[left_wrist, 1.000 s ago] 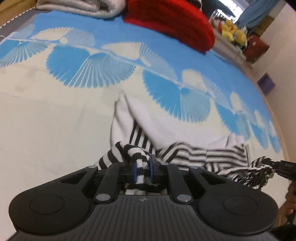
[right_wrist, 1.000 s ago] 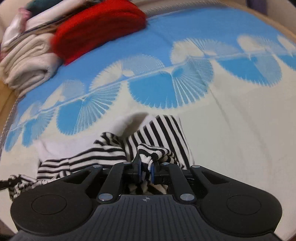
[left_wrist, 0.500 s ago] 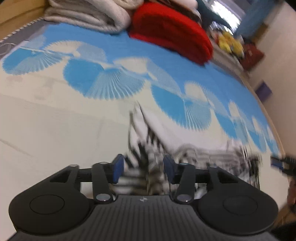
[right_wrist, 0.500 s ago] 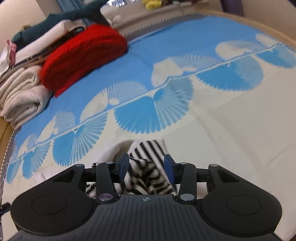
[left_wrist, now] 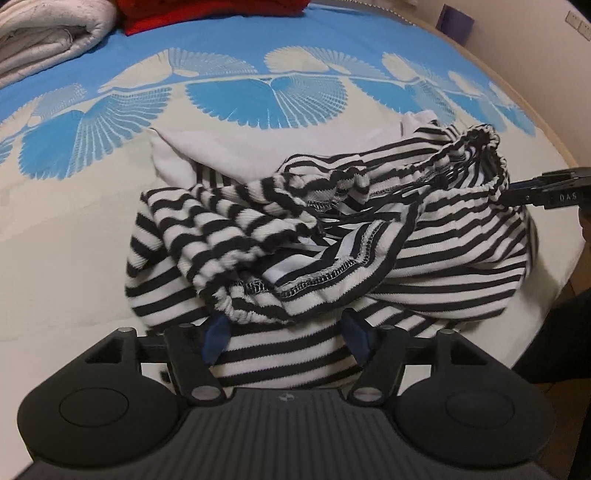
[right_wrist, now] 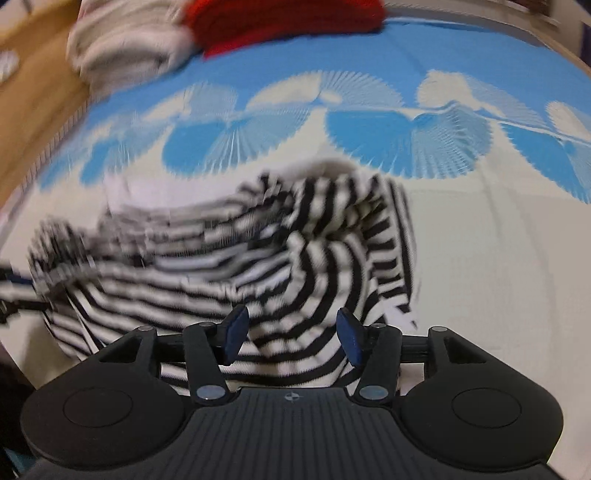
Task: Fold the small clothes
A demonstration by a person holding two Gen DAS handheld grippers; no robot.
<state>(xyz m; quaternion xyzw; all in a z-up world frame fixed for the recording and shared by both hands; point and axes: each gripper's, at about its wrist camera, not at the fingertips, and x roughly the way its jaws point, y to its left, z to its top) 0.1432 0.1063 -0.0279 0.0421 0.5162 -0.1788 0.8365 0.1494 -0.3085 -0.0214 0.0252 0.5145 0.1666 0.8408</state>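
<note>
A black-and-white striped garment (left_wrist: 332,236) lies crumpled on the bed, with a white part (left_wrist: 236,147) spread behind it. My left gripper (left_wrist: 286,338) is open, its blue pads on either side of the garment's near edge, holding nothing. My right gripper (right_wrist: 291,334) is open too, just above the striped cloth (right_wrist: 258,266), which is blurred in the right wrist view. The right gripper's fingers (left_wrist: 546,190) show at the right edge of the left wrist view, touching the garment's gathered hem.
The bed cover (left_wrist: 266,92) is cream with blue fan patterns. A folded red knit (right_wrist: 288,18) and rolled off-white blankets (left_wrist: 48,33) lie at the far side. The bed's right edge (left_wrist: 554,155) drops off near the wall.
Both grippers were shut on striped cloth a second ago, then opened and let it drop. Both have since swung so the crumpled garment lies in front of them.
</note>
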